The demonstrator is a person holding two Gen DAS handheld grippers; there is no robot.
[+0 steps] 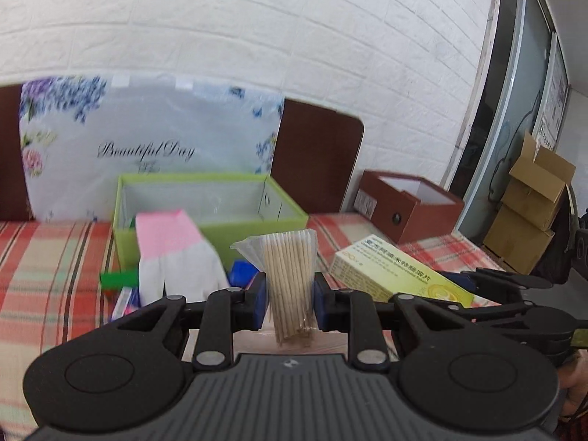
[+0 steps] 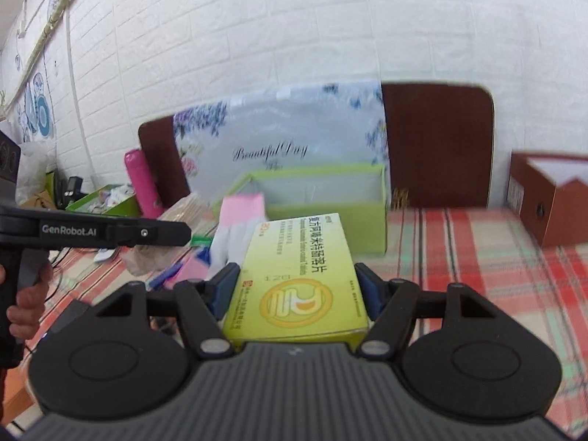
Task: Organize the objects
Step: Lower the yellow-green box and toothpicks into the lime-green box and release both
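On the left, the left gripper [image 1: 290,303] has its blue pads [image 1: 259,303] pressed against a clear packet of wooden sticks [image 1: 290,283], jaws drawn fairly narrow around it. The packet stands upright between the fingers, its open plastic top flaring above them, and it is lifted clear of the plaid tablecloth [image 1: 47,275]. Just beyond and left of this gripper lies a white glove with a pink cuff [image 1: 172,253], leaning against the front wall of the green box [image 1: 209,235], which sits open straight ahead. A small green piece [image 1: 117,280] and a blue object [image 1: 242,270] lie on the cloth near the glove, too blurred to name. Behind the box a floral bag printed "Beautiful Day" [image 1: 147,147] leans on a brown headboard [image 1: 316,154].

To the right, the right gripper [image 2: 296,290] clasps a yellow medicine box [image 2: 297,279] by its long sides, jaws about half spread, the carton lying flat and pointing away towards the green box [image 2: 323,220]. From the left wrist view this carton [image 1: 400,272] shows just right of the stick packet, with the right gripper's black fingers around it. Further right of both stands an open brown box [image 2: 551,202] on the cloth. In the right wrist view the left gripper's body [image 2: 92,233] shows at the far left, held by a hand [image 2: 25,301].
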